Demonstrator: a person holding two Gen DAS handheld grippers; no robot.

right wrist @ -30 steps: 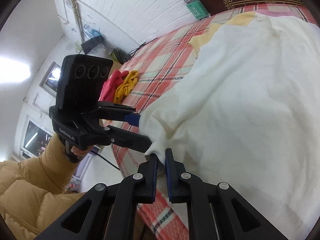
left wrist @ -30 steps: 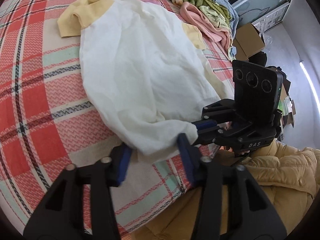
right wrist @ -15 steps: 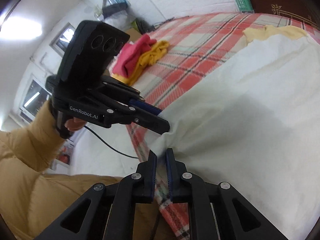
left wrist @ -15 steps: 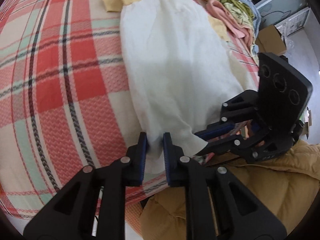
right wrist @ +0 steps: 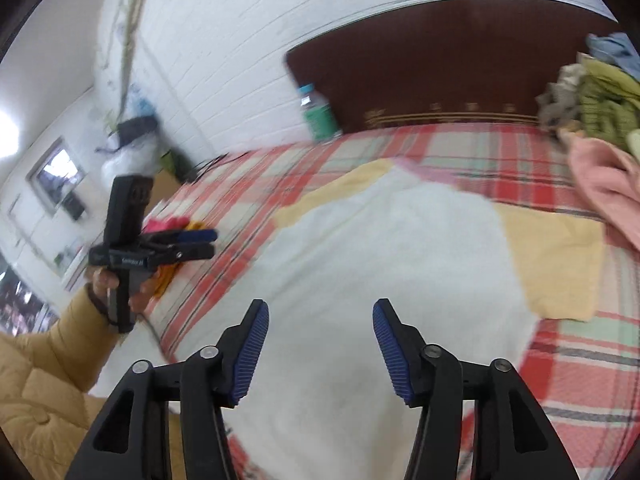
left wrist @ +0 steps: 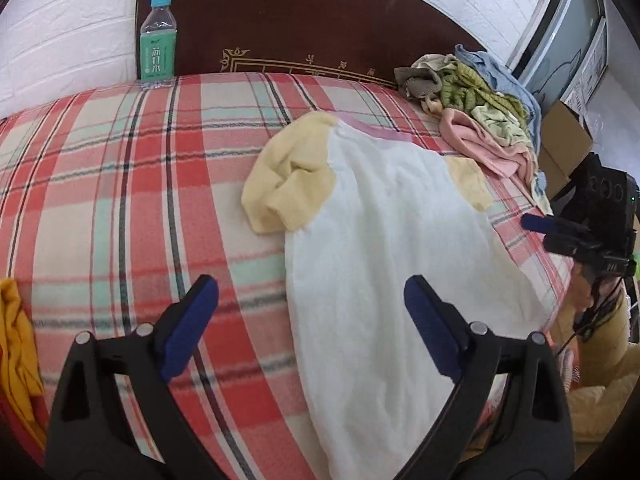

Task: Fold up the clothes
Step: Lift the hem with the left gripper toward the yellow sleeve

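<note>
white tee (left wrist: 384, 248) lies lengthwise toward headboard (left wrist: 320, 28), collar upper frame; left gripper (left wrist: 312, 320) and right gripper (right wrist: 320, 352) just sprang open, nothing between jaws

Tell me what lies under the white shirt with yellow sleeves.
The white shirt with yellow sleeves lies spread on the red plaid blanket, which shows all around it. Whether anything else sits beneath the cloth is hidden by the cloth.

We wear a puffy mustard-yellow sleeve (right wrist: 60, 344) | our left gripper (left wrist: 312, 332): black frame, blue ribbed pads, silver screws
</note>
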